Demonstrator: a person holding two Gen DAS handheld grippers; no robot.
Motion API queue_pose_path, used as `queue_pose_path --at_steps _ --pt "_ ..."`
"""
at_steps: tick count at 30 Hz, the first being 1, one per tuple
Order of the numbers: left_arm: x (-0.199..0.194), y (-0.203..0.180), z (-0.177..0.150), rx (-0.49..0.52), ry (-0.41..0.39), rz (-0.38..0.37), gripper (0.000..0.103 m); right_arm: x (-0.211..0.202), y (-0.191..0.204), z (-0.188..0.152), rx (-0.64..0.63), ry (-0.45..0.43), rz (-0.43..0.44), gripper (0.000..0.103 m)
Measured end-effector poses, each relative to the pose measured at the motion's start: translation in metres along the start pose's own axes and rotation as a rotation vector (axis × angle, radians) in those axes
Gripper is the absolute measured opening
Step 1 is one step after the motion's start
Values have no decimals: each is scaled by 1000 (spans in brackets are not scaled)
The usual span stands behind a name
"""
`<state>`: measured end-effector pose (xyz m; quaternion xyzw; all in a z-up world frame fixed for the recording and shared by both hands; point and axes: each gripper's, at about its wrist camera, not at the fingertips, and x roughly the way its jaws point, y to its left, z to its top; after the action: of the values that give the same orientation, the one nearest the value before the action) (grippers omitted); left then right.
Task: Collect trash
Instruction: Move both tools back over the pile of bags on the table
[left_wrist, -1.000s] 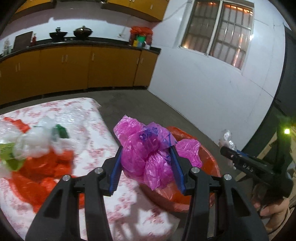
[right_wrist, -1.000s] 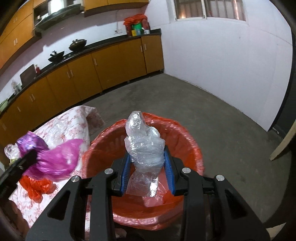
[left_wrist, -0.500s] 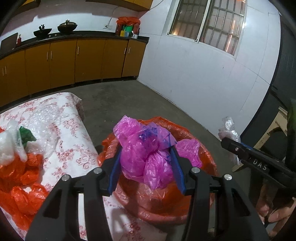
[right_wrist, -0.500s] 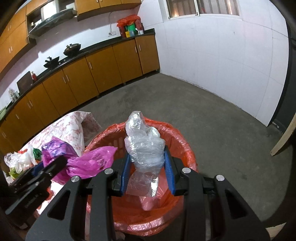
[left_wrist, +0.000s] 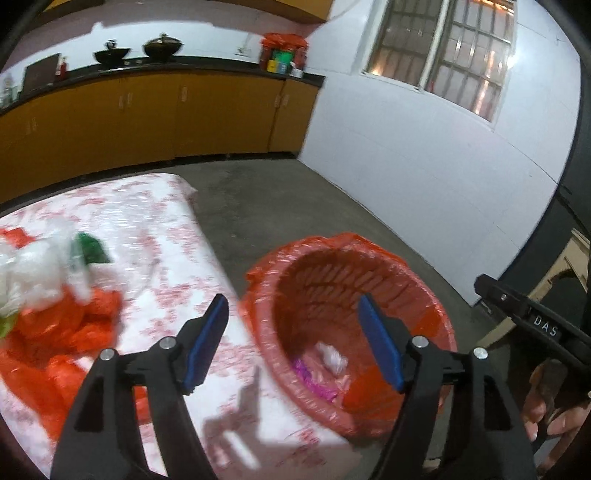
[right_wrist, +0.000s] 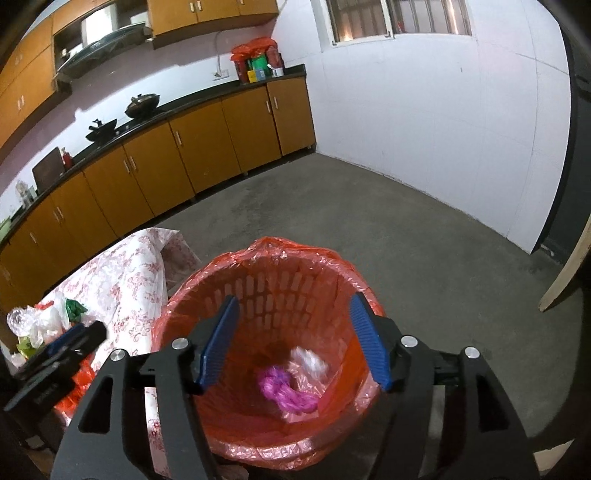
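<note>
Both claws have just let go over the bin.

The left claw (left_wrist: 291, 339) and right claw (right_wrist: 291, 343) now gape wide, empty; the pink bag (right_wrist: 284, 391) and clear plastic wad (right_wrist: 308, 360) lie in the red-lined basket (right_wrist: 266, 258). More plastic trash (left_wrist: 48, 295) waits on the floral-clothed table (left_wrist: 155, 221) beside it; concrete floor, orange cabinets behind.

Two bags (right_wrist: 291, 387) in bin (right_wrist: 258, 258), table (right_wrist: 122, 269) left, cabinets (right_wrist: 184, 158) behind

dim indoor light | left view motion-blurred | fisheye-bent edges | dark vignette corners
</note>
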<state>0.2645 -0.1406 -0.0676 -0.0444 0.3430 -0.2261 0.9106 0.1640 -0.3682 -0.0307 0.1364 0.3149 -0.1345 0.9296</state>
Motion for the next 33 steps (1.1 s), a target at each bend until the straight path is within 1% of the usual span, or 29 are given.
queue_pose_path --at_steps 5,9,12,14,16,19,20,23,25,27,29,31,33 --pt "-43 22 -9 2 -73 115 77 -5 26 -6 -80 -15 15 64" --pt "-86 60 -20 -31 -137 235 81 -11 60 -15 -150 -27 77 67" --pt "-117 92 -30 -64 -174 330 83 -14 95 -26 -218 -25 143 68" --pt "-138 114 -39 -79 -194 411 84 -13 124 -36 -276 -8 201 68" --pt "-158 139 -50 -103 -205 487 86 -12 145 -45 -309 8 237 68" --pt "-179 170 -63 -141 -205 581 87 -10 181 -61 -356 36 303 68" --pt "-183 178 -66 -155 -202 600 87 -9 197 -68 -379 47 330 68" --pt "-199 205 -79 -228 -192 643 87 -8 226 -83 -426 63 370 68" --pt "-209 221 -87 -271 -189 662 87 -6 243 -91 -450 71 387 68" --pt "-215 227 -92 -294 -189 673 87 -1 261 -99 -473 82 395 69" --pt "-222 234 -100 -317 -189 680 87 3 271 -104 -486 85 403 72" --pt "-227 241 -104 -333 -188 682 87 8 280 -108 -505 80 400 78" --pt "-230 245 -107 -344 -187 684 87 13 286 -111 -517 80 400 80"
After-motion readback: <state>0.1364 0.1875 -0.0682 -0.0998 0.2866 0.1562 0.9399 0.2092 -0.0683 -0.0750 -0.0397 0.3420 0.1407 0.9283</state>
